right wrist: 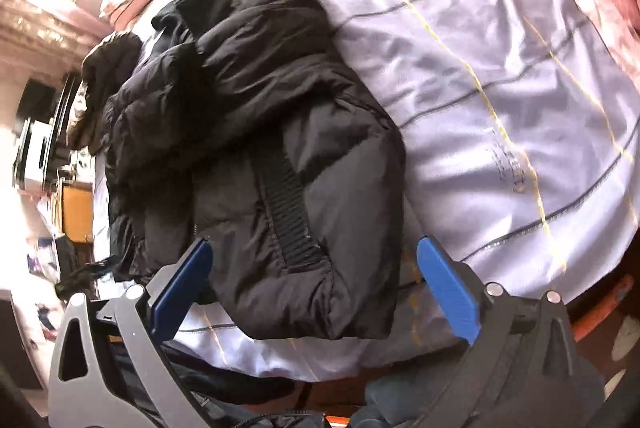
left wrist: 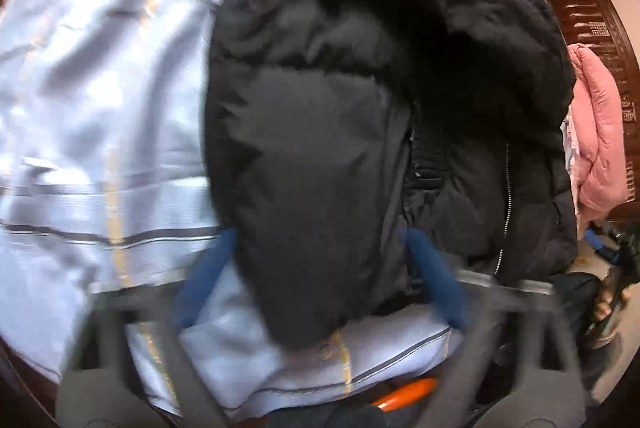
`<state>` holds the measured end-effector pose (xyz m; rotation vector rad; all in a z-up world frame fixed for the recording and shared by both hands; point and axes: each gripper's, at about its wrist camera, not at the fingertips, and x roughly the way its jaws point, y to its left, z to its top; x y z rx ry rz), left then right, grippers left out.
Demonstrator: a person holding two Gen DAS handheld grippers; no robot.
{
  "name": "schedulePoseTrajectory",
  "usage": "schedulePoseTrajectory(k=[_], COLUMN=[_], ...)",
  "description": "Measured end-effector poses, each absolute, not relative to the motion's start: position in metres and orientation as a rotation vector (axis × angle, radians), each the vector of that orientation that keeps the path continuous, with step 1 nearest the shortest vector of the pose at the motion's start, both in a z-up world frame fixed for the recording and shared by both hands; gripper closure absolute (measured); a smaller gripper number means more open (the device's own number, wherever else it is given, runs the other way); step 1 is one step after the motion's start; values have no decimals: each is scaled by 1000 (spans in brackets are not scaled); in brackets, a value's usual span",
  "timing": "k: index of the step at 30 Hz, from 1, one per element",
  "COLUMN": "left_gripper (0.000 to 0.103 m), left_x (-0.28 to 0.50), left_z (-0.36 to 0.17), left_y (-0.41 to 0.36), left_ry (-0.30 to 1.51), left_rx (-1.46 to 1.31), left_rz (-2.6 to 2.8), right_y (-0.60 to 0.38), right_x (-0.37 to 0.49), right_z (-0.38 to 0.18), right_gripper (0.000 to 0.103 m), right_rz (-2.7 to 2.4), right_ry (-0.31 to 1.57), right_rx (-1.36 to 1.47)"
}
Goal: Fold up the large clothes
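Black puffer jacket [right wrist: 248,155] bunched on striped sheet [right wrist: 500,67], left gripper [left wrist: 320,268] and right gripper [right wrist: 316,280] both released

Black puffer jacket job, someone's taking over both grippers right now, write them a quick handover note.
Left gripper: open, fingers either side of a jacket fold; view blurred.
Right gripper: open, fingers straddling the near corner, gripping nothing.
Black puffer jacket: lying bunched and partly folded on the striped bedsheet, ribbed cuff on top, hood at the far end.
Pink jacket: waiting off to the side.
Done: jacket folded over itself, roughly.
Left: tidy and finish the fold, then probably the pink one.
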<state>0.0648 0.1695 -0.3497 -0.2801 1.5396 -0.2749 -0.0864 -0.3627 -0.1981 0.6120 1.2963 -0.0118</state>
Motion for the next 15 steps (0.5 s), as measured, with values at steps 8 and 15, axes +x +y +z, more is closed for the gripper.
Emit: schedulePoseTrajectory(k=[8, 15], left_gripper=[94, 94], left_x=[59, 34], left_z=[-347, -327], left_y=[168, 192], left_ry=[1591, 1674], left_rx=[-288, -279], left_rz=[-286, -282], right_y=[-353, -354], right_x=[-93, -92], right_z=[-246, -253], right_gripper=[1, 1], right_rz=[-1, 7], right_ry=[1356, 1370], right_rx=[751, 815])
